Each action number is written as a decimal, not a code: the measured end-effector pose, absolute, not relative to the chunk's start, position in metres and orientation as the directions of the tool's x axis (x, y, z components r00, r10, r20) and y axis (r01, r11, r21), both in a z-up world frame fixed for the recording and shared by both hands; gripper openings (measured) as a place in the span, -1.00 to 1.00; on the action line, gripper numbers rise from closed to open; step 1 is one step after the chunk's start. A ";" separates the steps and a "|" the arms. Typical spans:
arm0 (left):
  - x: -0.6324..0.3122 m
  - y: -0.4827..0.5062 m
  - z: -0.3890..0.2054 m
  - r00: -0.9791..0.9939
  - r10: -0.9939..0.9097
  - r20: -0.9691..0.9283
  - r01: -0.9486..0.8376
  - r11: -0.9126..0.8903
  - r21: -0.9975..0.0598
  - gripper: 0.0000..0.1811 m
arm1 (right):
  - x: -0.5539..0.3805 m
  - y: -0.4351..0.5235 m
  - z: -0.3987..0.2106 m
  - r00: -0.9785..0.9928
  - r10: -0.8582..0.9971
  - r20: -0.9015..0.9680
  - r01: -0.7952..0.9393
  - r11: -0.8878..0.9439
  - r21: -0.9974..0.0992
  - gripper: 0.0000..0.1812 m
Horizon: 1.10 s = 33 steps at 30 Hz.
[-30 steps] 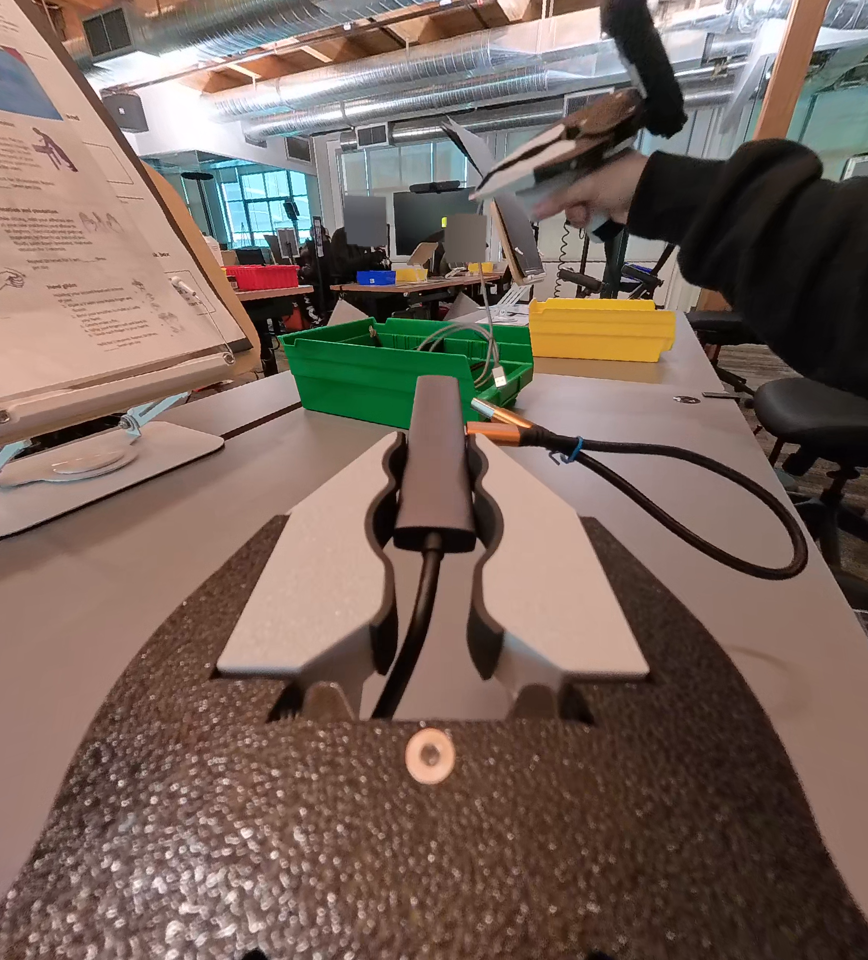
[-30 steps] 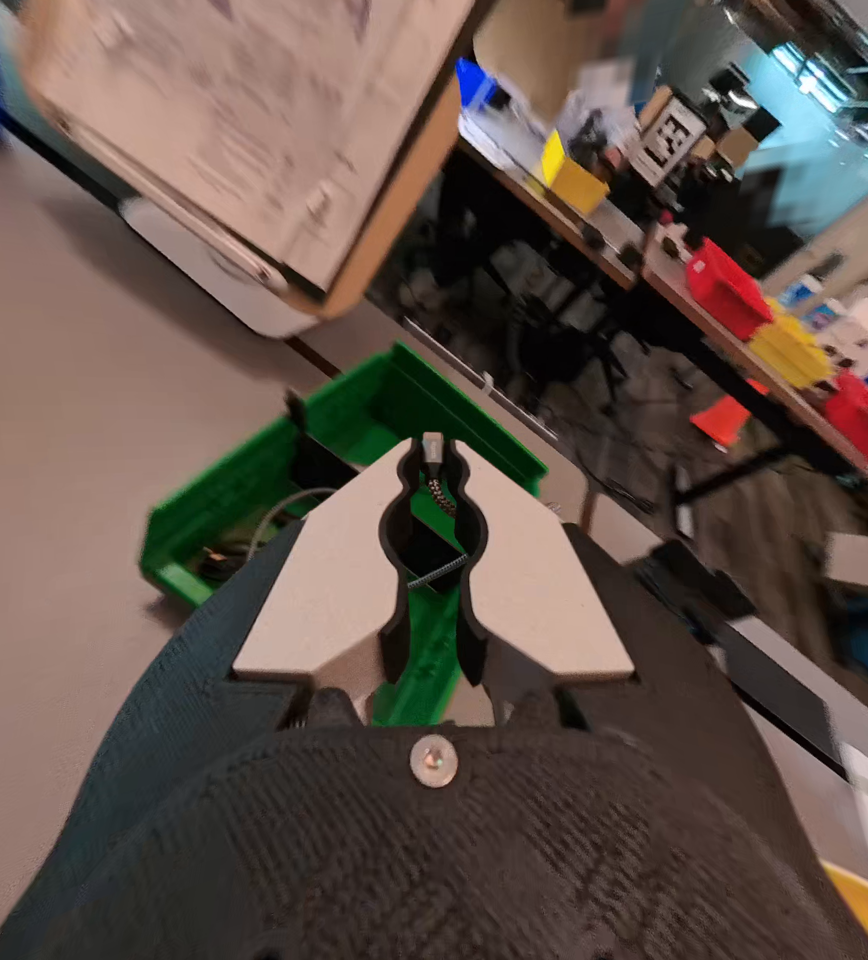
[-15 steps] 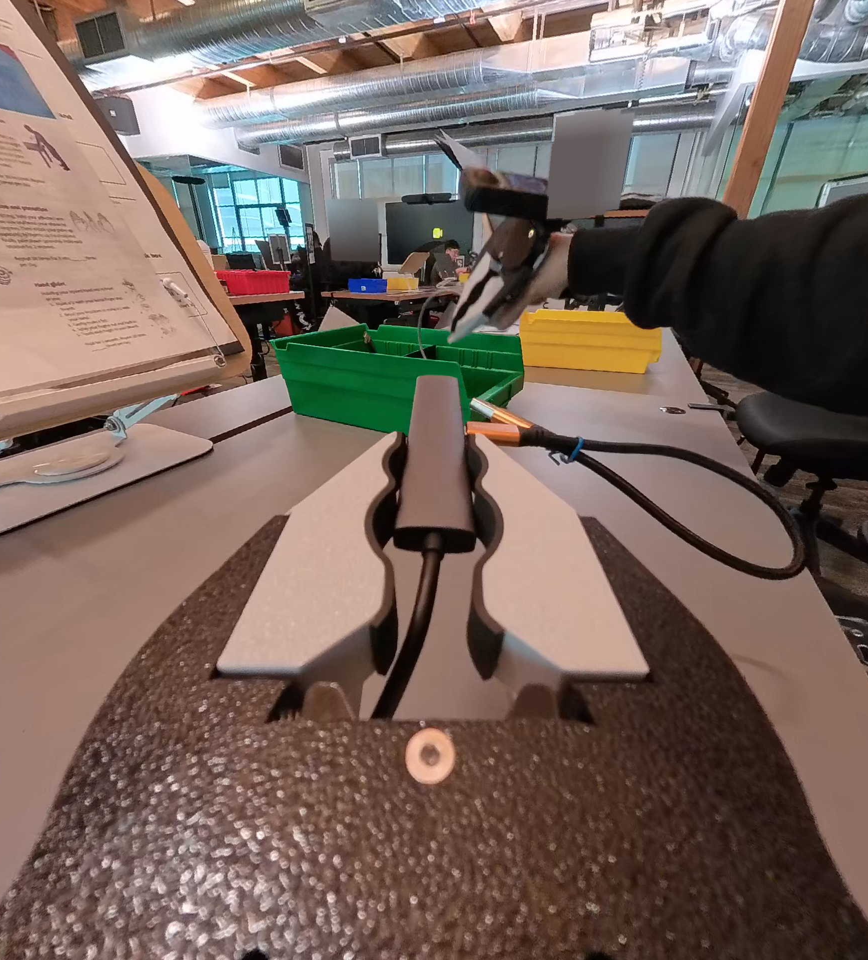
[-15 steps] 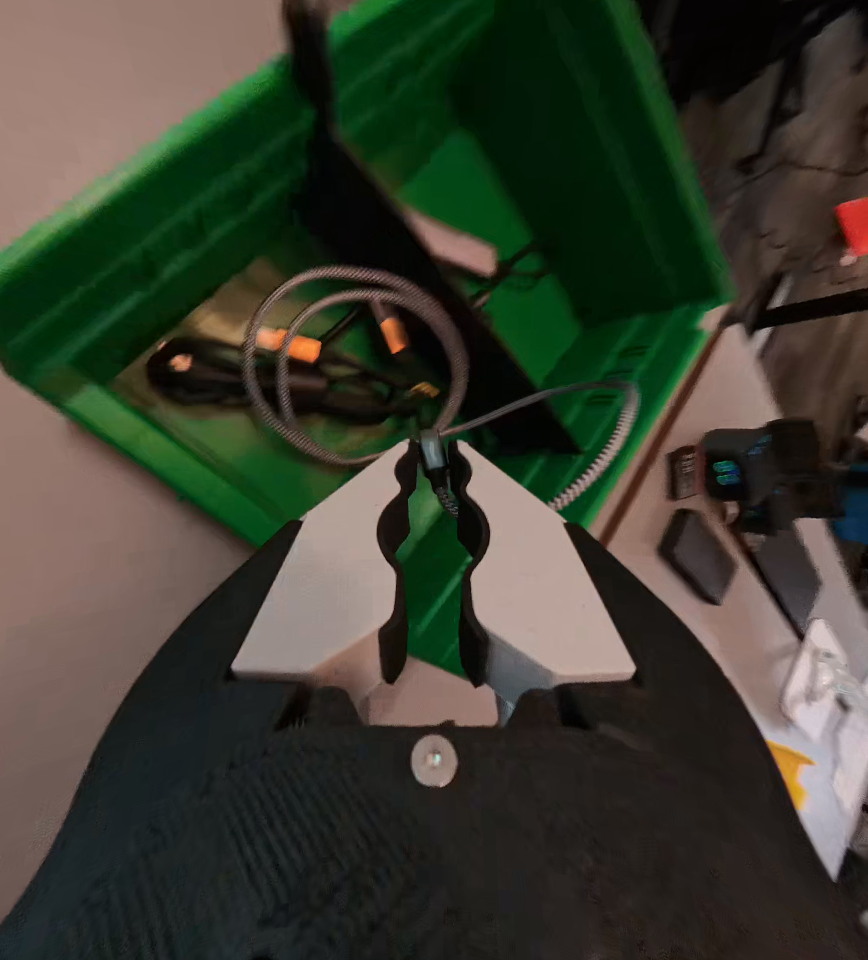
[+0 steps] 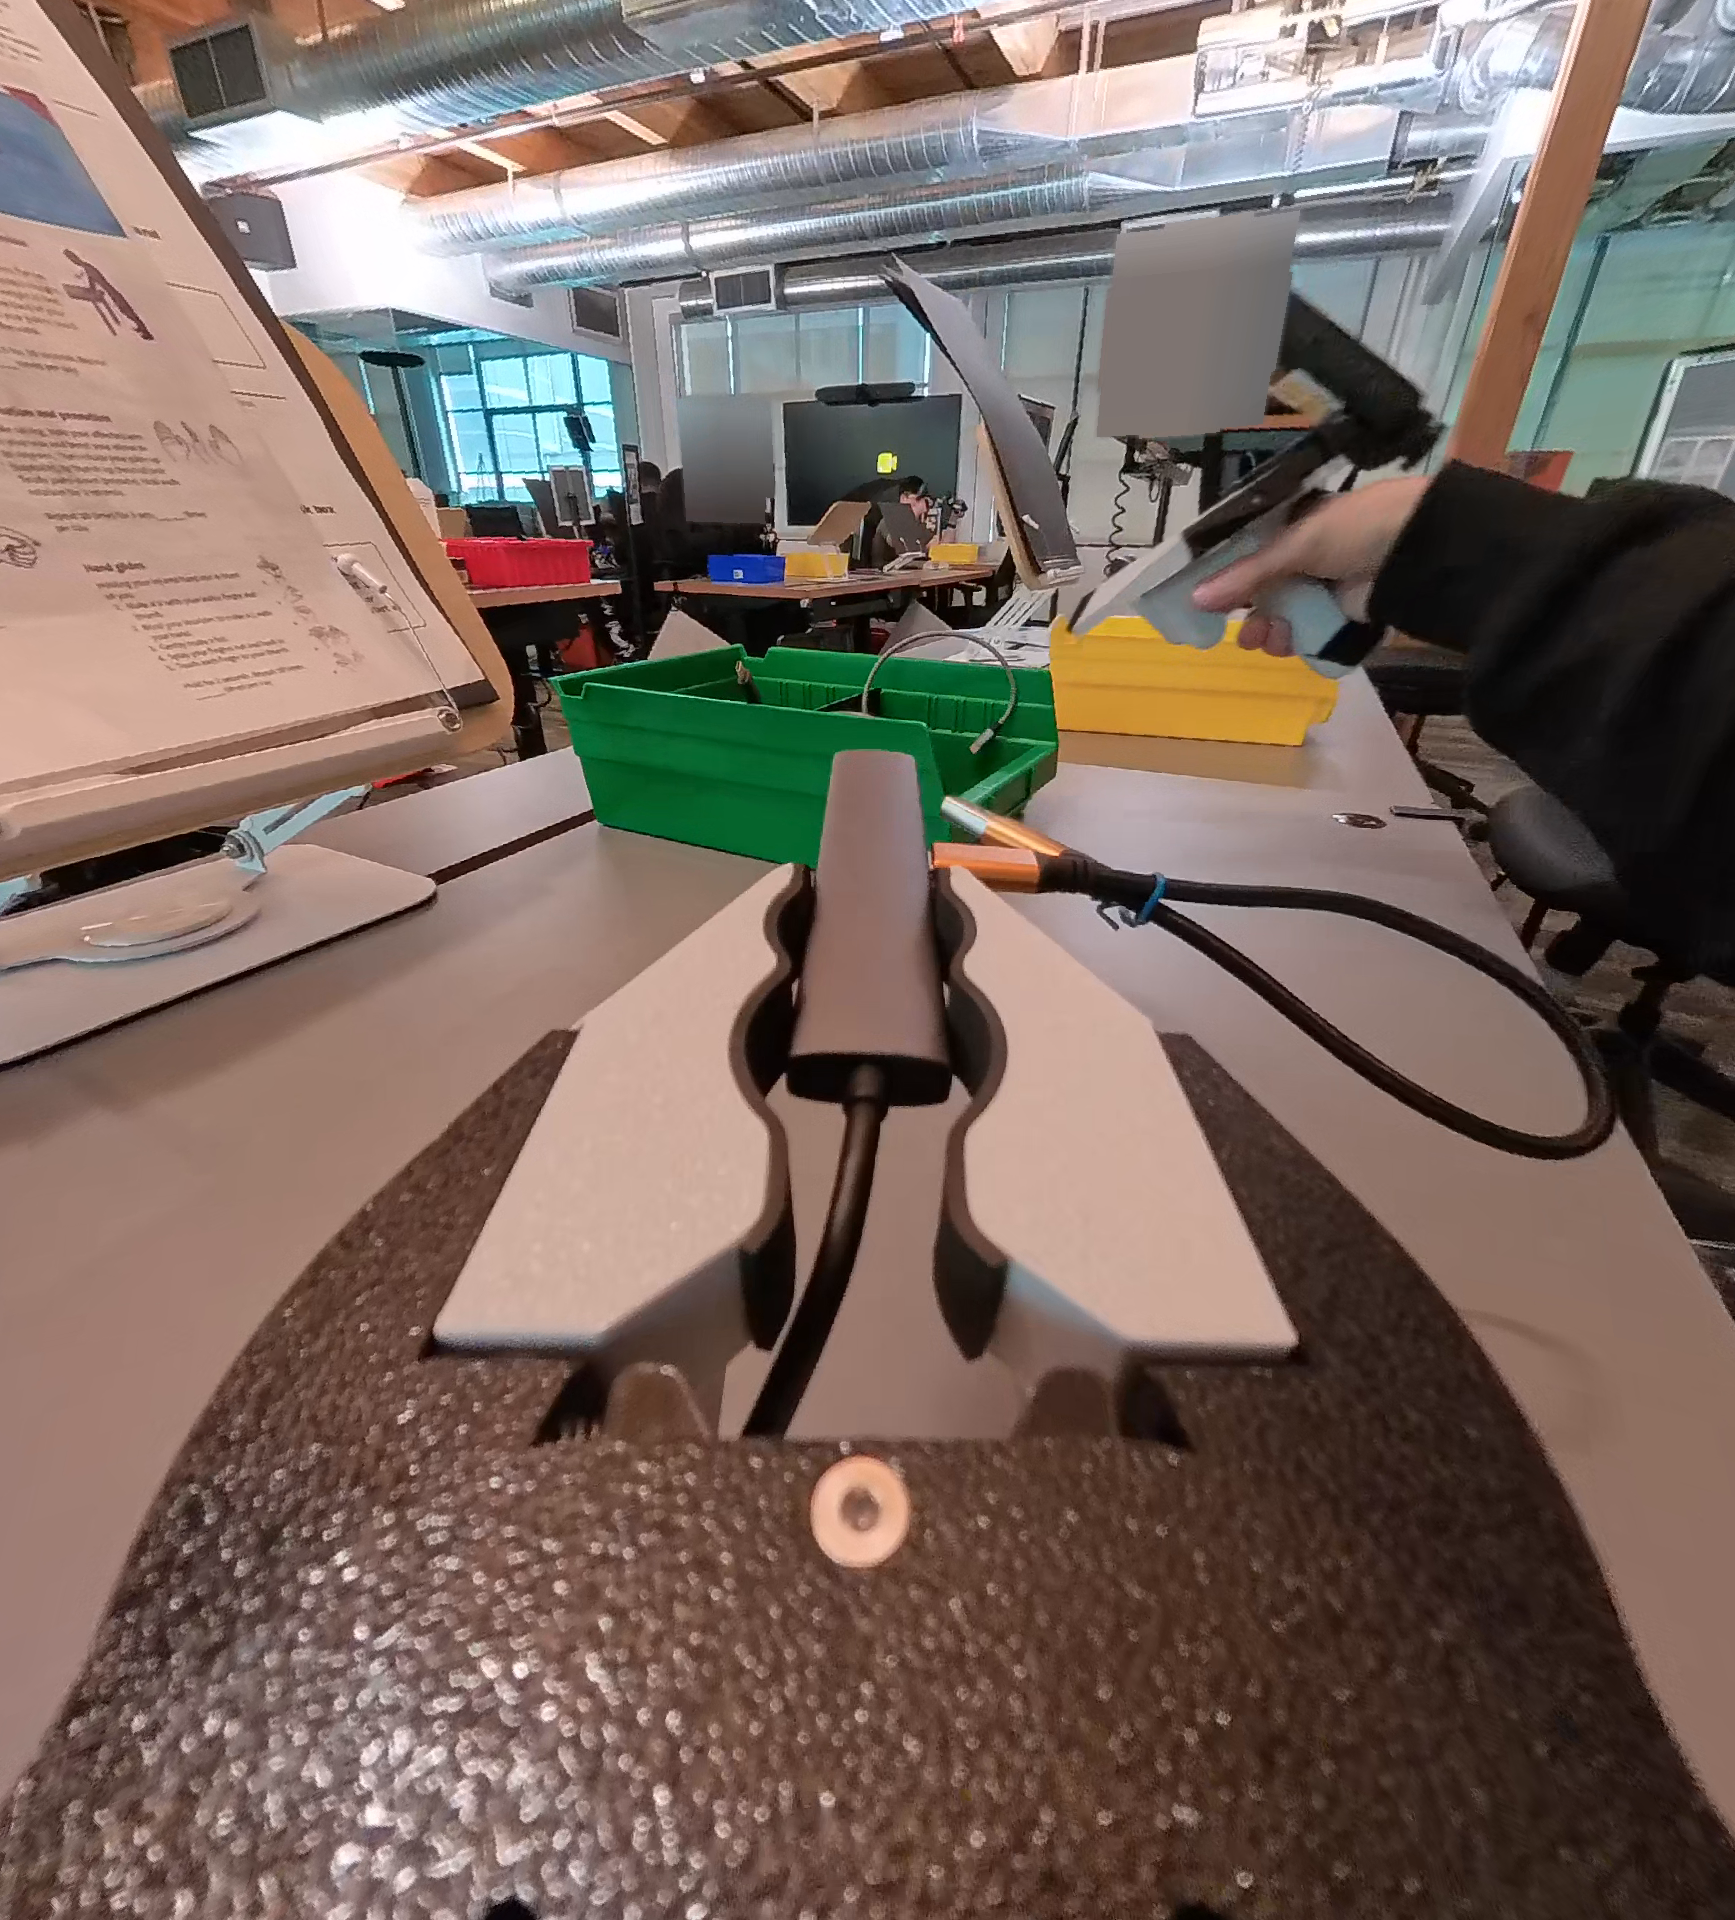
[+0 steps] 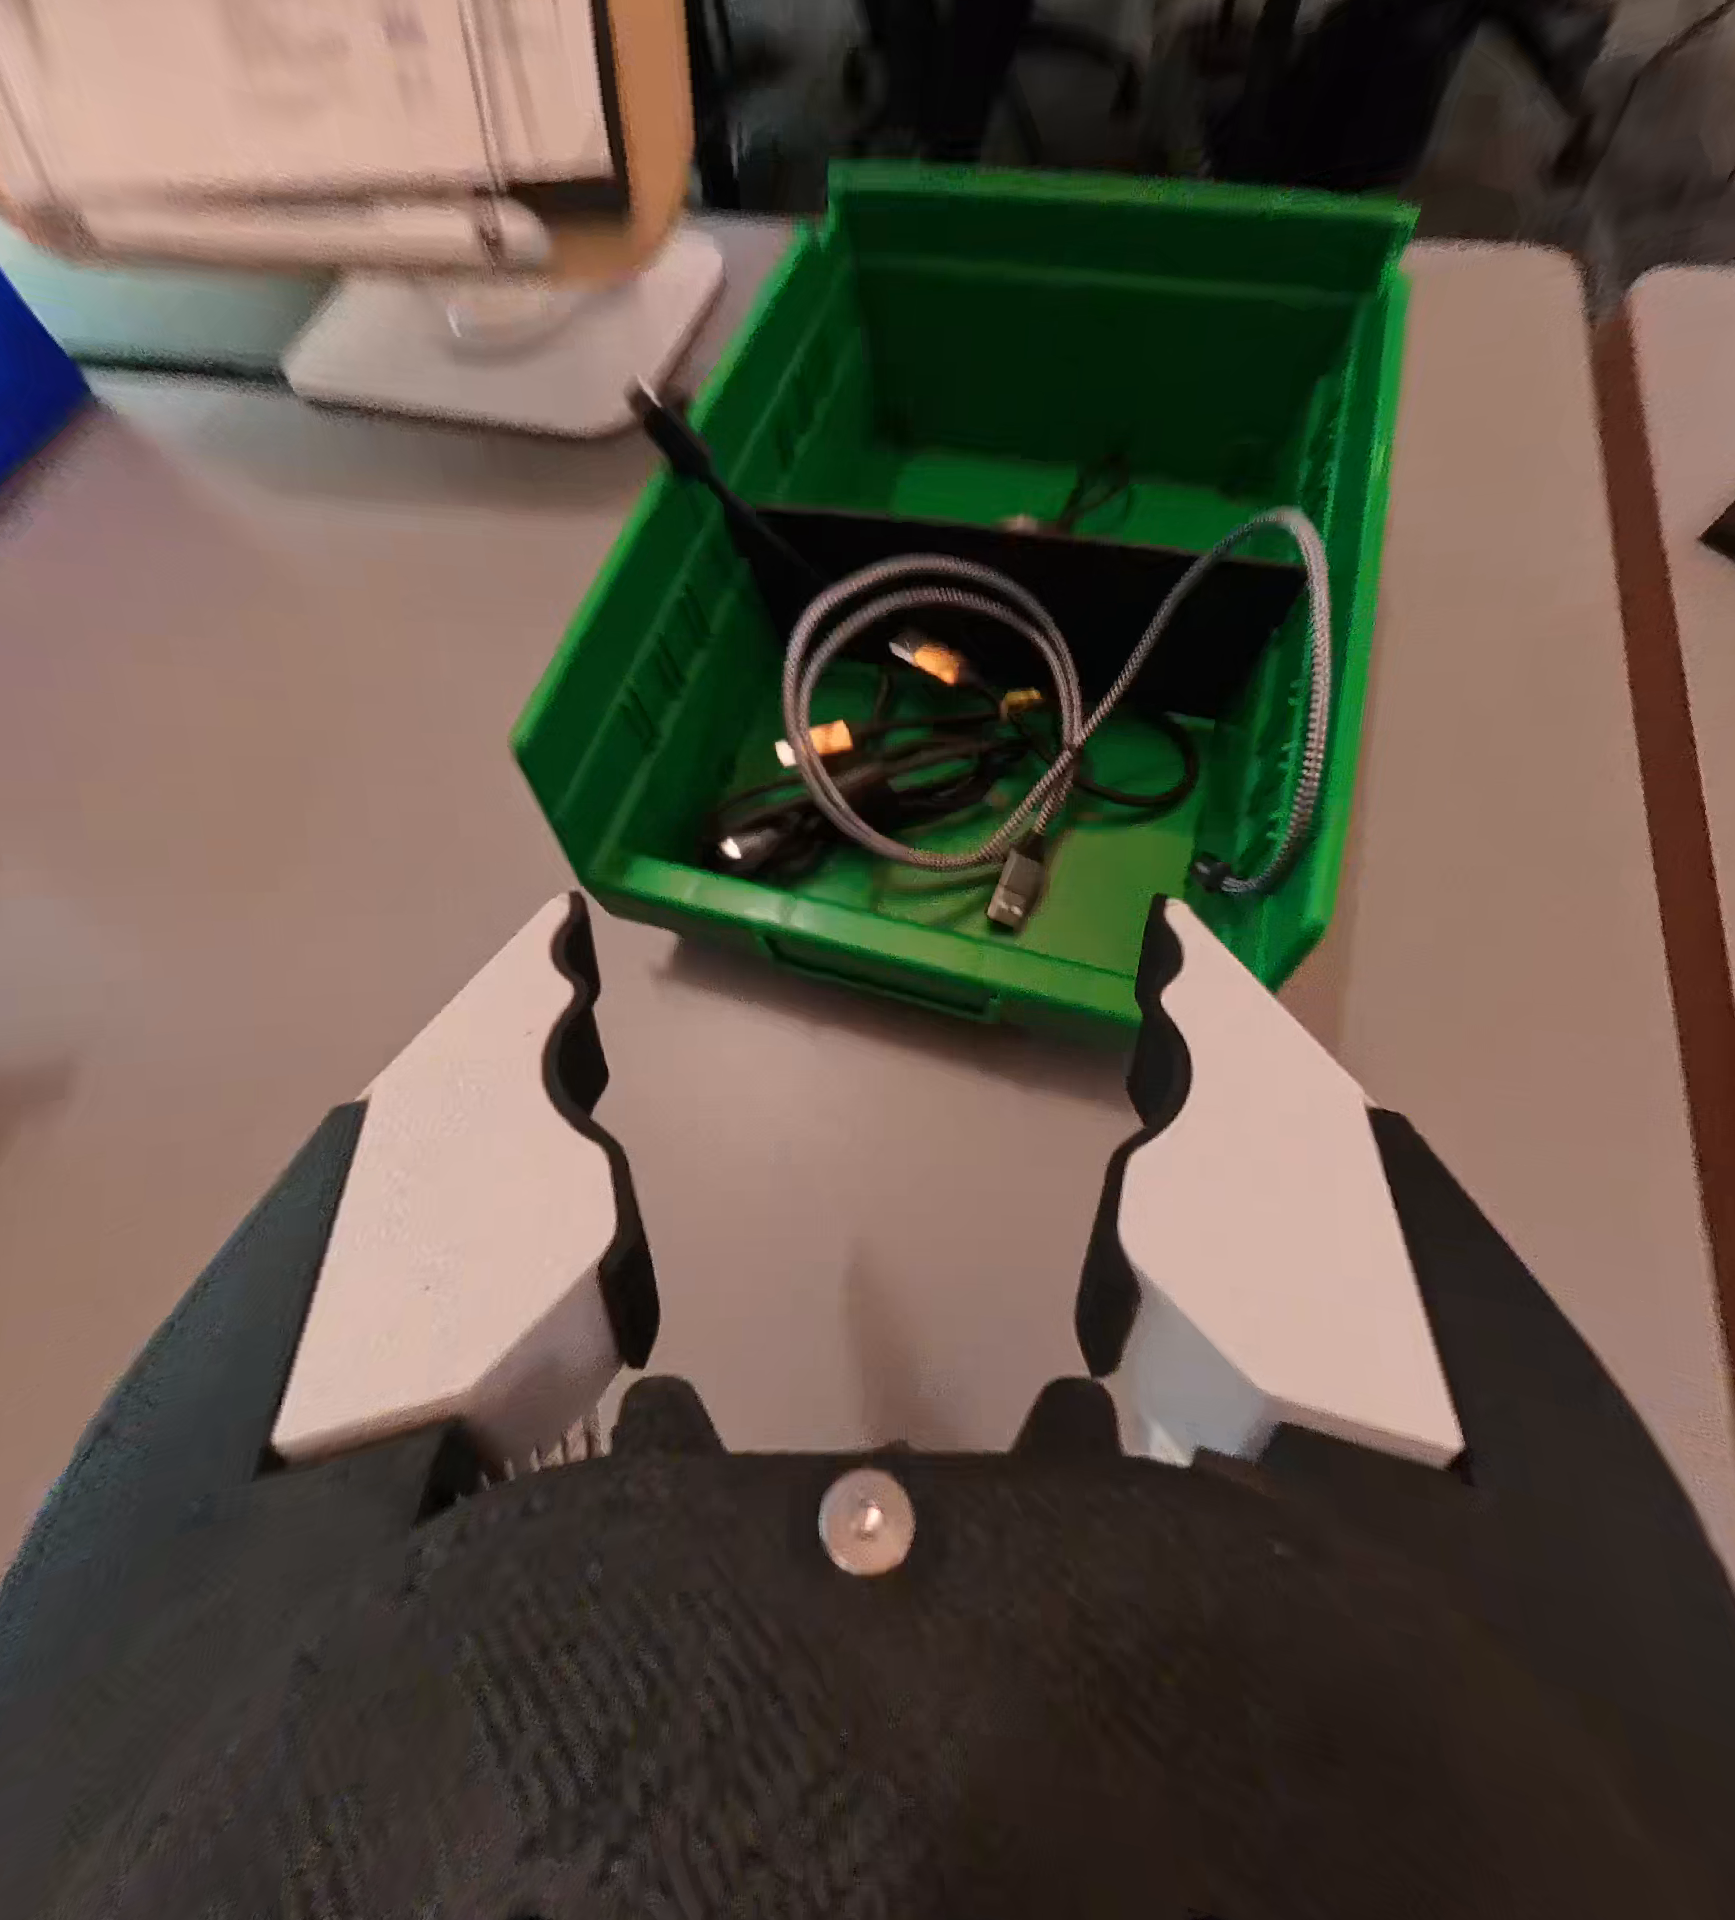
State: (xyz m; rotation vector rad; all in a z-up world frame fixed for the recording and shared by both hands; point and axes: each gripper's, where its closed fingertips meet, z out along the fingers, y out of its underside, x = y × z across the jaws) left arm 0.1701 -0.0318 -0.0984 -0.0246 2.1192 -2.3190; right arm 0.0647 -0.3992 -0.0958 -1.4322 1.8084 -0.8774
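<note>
Grey hub (image 5: 868,914) gripped in left tongs (image 5: 868,883), right tongs (image 6: 868,935) wide, green bin (image 6: 634,665) cables blurry, perhaps tangled

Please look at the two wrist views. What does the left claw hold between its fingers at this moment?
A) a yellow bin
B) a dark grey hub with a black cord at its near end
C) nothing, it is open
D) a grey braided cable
B: in the left wrist view the left claw is shut on the dark grey hub, whose black cord runs back between the fingers; the grey braided cable lies in the green bin.
</note>
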 end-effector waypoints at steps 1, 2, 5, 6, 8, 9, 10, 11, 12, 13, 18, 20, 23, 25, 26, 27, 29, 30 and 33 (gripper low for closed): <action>0.171 -0.032 -0.099 -1.000 -0.018 0.008 -0.006 -0.089 -0.996 -0.77 | 0.064 -0.388 -0.089 -0.176 -0.978 -0.113 -0.476 0.185 -0.860 0.12; 0.172 -0.032 -0.098 -1.000 -0.028 0.003 -0.001 -0.088 -0.996 -0.77 | 0.065 -0.368 -0.085 -0.147 -0.979 -0.142 -0.428 0.192 -0.883 0.07; 0.175 -0.034 -0.097 -0.996 -0.081 -0.024 0.031 -0.080 -0.996 -0.77 | 0.082 -0.274 -0.082 0.049 -0.977 -0.206 -0.351 0.176 -0.920 0.03; 0.178 -0.035 -0.098 -0.993 -0.113 -0.037 0.044 -0.063 -0.997 -0.77 | 0.091 -0.239 -0.080 0.121 -0.973 -0.199 -0.315 0.152 -0.937 0.04; 0.187 -0.037 -0.104 -0.976 -0.208 -0.060 0.063 -0.008 -0.998 -0.77 | 0.113 -0.177 -0.075 0.224 -0.965 -0.136 -0.197 0.092 -0.976 0.16; 0.190 -0.037 -0.106 -0.966 -0.248 -0.074 0.073 0.014 -0.997 -0.77 | 0.123 -0.149 -0.073 0.278 -0.956 -0.089 -0.128 0.055 -0.990 0.13; 0.192 -0.038 -0.107 -0.956 -0.280 -0.084 0.079 0.028 -0.996 -0.77 | 0.133 -0.126 -0.072 0.318 -0.947 -0.052 -0.073 0.030 -0.997 0.09; 0.195 -0.037 -0.107 -0.946 -0.313 -0.085 0.078 0.034 -0.996 -0.77 | 0.144 -0.110 -0.075 0.339 -0.940 -0.026 -0.047 0.010 -0.999 0.06; 0.198 -0.035 -0.106 -0.934 -0.348 -0.082 0.074 0.035 -0.997 -0.77 | 0.155 -0.100 -0.080 0.349 -0.937 -0.010 -0.043 -0.005 -0.999 0.04; 0.201 -0.033 -0.105 -0.921 -0.380 -0.085 0.075 0.039 -0.996 -0.77 | 0.163 -0.088 -0.083 0.372 -0.928 -0.011 -0.034 -0.002 -0.999 -0.02; 0.215 -0.026 -0.108 -0.867 -0.492 -0.082 0.056 0.067 -0.996 -0.77 | 0.180 -0.047 -0.083 0.440 -0.894 0.084 0.094 -0.047 -0.994 -0.38; 0.214 -0.027 -0.107 -0.867 -0.494 -0.065 0.049 0.045 -0.998 -0.77 | 0.186 -0.042 -0.093 0.446 -0.889 0.107 0.082 -0.078 -0.994 -0.45; 0.215 -0.028 -0.112 -0.862 -0.500 -0.086 0.057 0.073 -0.996 -0.77 | 0.184 -0.039 -0.085 0.454 -0.886 0.092 0.125 -0.039 -0.991 -0.61; 0.214 -0.028 -0.112 -0.866 -0.494 -0.081 0.058 0.061 -0.996 -0.77 | 0.186 -0.041 -0.085 0.435 -0.896 0.091 0.114 -0.045 -0.992 -0.68; 0.213 -0.029 -0.110 -0.869 -0.489 -0.077 0.061 0.048 -0.997 -0.77 | 0.187 -0.038 -0.093 0.455 -0.885 0.098 0.075 -0.072 -0.995 -0.67; 0.213 -0.029 -0.109 -0.871 -0.484 -0.081 0.067 0.047 -0.997 -0.77 | 0.189 -0.037 -0.100 0.462 -0.881 0.103 0.044 -0.093 -0.995 -0.67; 0.211 -0.031 -0.110 -0.875 -0.475 -0.099 0.084 0.054 -0.995 -0.77 | 0.192 -0.038 -0.107 0.439 -0.894 0.095 0.019 -0.096 -0.995 -0.74; 0.210 -0.031 -0.109 -0.875 -0.473 -0.107 0.092 0.054 -0.994 -0.77 | 0.193 -0.040 -0.107 0.430 -0.900 0.074 0.012 -0.076 -0.997 -0.76; 0.209 -0.032 -0.109 -0.873 -0.473 -0.120 0.105 0.059 -0.993 -0.77 | 0.195 -0.047 -0.109 0.407 -0.914 -0.011 -0.020 0.003 -1.000 -0.80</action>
